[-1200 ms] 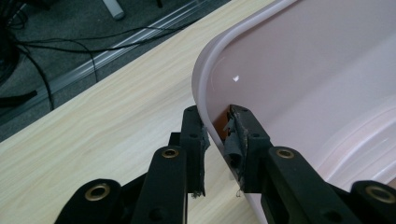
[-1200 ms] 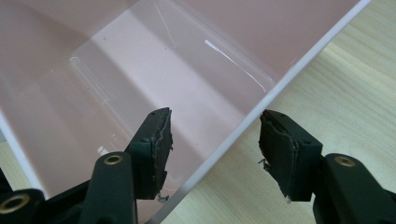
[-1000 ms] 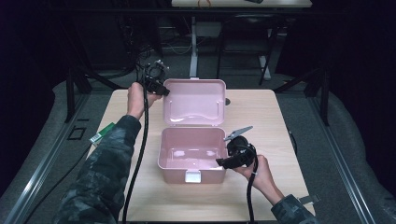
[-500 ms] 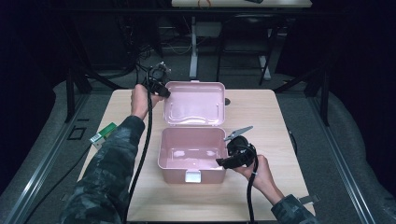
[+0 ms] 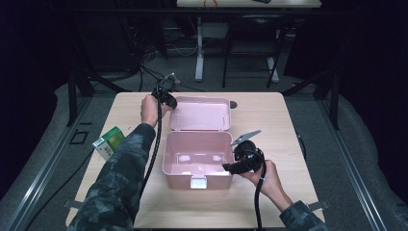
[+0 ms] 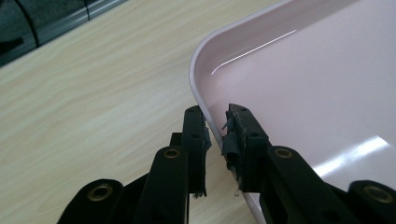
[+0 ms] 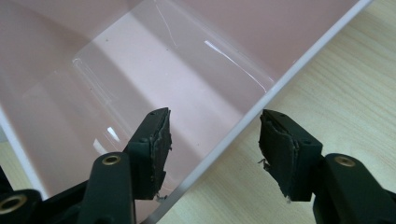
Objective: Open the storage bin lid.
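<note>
Judging by its thin, glossy walls, the pink plastic box (image 5: 197, 159) looked light, stiff and slippery; the left gripper (image 6: 215, 128) pinched its lid's rim (image 6: 198, 100), while the right gripper (image 7: 215, 140) straddled the side wall (image 7: 261, 105), jaws released.

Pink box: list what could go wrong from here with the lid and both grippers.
1. The left gripper pinches only the thin corner edge of the open lid; that edge could slip out from between the pads as the lid swings.
2. The right gripper straddles the wall of the pink box with its jaws apart, one jaw inside; a closing lid could come down on it.
3. Ungripped, the box may slide on the table.
</note>
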Tool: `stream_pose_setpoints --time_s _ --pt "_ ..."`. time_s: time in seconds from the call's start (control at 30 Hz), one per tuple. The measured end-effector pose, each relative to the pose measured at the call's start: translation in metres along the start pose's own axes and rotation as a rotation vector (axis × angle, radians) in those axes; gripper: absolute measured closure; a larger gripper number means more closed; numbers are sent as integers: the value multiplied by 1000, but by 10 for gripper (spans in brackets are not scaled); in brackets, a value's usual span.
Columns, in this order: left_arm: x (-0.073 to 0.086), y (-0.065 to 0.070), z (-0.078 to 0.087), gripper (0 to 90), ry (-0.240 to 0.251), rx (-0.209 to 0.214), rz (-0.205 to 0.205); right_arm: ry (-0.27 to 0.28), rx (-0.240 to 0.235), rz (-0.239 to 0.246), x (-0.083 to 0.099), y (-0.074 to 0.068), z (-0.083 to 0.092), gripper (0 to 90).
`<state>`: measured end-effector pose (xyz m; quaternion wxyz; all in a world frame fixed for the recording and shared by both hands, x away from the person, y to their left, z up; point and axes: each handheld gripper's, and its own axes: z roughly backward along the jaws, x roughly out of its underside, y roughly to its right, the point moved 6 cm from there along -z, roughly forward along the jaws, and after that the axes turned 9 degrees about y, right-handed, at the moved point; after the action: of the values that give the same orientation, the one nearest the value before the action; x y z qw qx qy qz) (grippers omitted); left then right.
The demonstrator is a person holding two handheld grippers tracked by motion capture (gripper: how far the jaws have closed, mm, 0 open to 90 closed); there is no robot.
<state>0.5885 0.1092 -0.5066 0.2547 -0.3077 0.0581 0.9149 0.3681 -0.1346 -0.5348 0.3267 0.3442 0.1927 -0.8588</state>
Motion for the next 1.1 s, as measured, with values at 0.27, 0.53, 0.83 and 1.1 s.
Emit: stream_pose_setpoints --time_s 0.27,0.53,0.83,1.1 --pt "6 -1 -7 766 -24 15 32 4 3 -3 0 0 0 434" --pt "12 -4 -11 746 -31 18 39 16 5 -3 -1 1 0 438" --pt "14 -10 -3 438 -32 35 48 21 -1 -12 -2 2 0 405" --pt "13 -24 34 203 4 27 6 55 11 -13 -5 2 11 222"
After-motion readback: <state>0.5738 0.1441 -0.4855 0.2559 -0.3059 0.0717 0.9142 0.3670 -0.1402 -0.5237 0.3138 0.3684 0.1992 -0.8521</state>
